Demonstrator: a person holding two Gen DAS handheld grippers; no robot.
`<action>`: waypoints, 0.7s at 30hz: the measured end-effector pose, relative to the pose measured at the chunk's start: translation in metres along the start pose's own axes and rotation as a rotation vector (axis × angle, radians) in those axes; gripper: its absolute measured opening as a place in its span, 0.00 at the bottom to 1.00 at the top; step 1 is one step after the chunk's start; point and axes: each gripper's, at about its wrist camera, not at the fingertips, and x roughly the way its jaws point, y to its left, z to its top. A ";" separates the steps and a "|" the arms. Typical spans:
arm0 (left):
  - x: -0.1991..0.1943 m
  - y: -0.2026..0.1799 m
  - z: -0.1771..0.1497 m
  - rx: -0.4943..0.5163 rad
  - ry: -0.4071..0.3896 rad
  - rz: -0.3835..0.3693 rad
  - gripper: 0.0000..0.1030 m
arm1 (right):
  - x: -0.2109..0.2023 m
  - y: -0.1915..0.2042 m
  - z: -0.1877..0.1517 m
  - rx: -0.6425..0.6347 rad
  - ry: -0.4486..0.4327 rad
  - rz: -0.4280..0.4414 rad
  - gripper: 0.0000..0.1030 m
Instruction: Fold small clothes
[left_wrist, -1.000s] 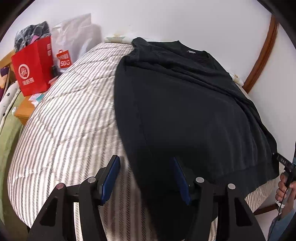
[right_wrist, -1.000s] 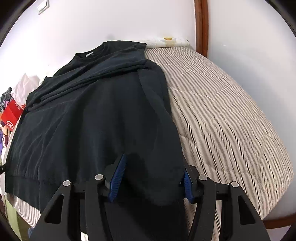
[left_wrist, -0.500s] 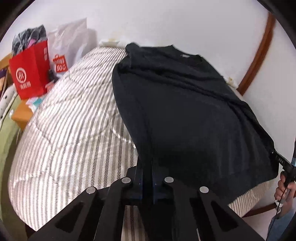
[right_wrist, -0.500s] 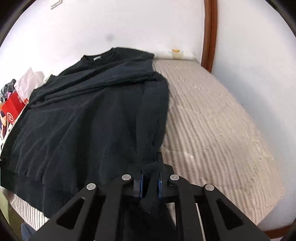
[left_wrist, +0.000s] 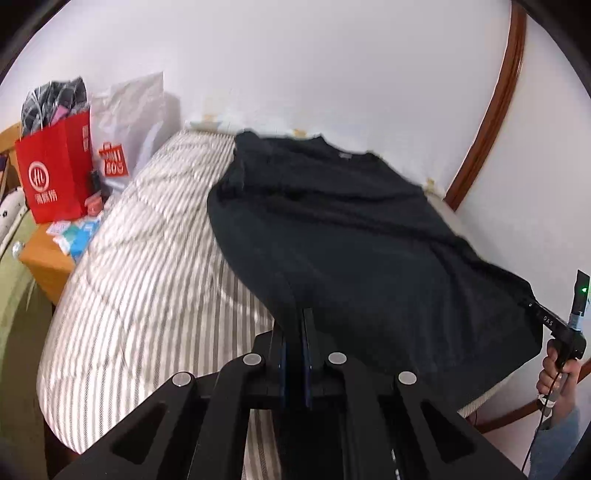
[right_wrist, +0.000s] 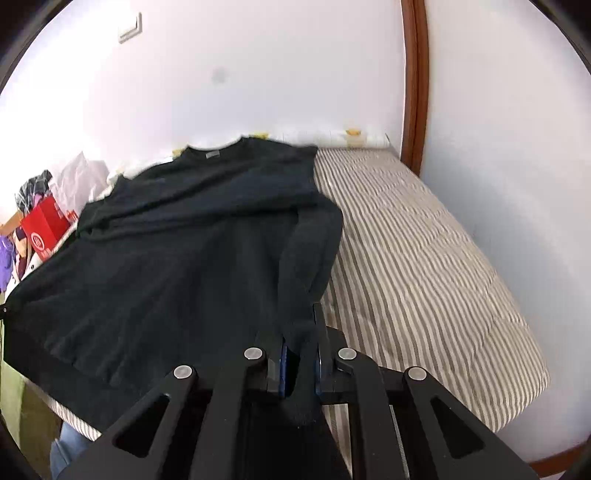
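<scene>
Bedside clutter: at the far left of the left wrist view we note a red paper bag (left_wrist: 55, 173) and a white plastic bag (left_wrist: 127, 122), both standing beside the bed on a wooden stand (left_wrist: 42, 264) with small packets lying on it.
Bed: we find a striped quilt (left_wrist: 147, 266) covering the bed, bare to the left of the garment in the left view and bare to the right of it in the right wrist view (right_wrist: 417, 258).
Garment: we record a black sweatshirt (left_wrist: 351, 240) spread on the quilt, collar toward the far wall and hem toward the near edge; a sleeve lies folded across the chest.
Left tool: we see the left tool (left_wrist: 294, 347) pinched tight on the sweatshirt's left hem corner, and the cloth rises from the quilt in a taut ridge to the pads.
Right tool: in the right wrist view (right_wrist: 300, 354) we see it clamped on a bunch of black fabric at the sweatshirt's right side (right_wrist: 184, 266), with the cloth drawn up into the grip.
Right hand: at the right border of the left view we observe the person's hand (left_wrist: 557, 373) around the handle of the right tool, which meets the garment's far hem corner.
Wall: white, with a brown wooden trim (right_wrist: 415, 85) running up it at the right.
</scene>
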 end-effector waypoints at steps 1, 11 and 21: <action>-0.003 -0.001 0.008 0.000 -0.019 0.000 0.07 | -0.002 -0.001 0.005 0.000 -0.015 0.001 0.09; -0.003 0.004 0.066 -0.033 -0.096 0.019 0.07 | 0.000 0.005 0.071 0.034 -0.086 0.011 0.09; 0.025 -0.007 0.113 0.003 -0.118 0.073 0.07 | 0.034 0.012 0.115 0.047 -0.083 0.012 0.09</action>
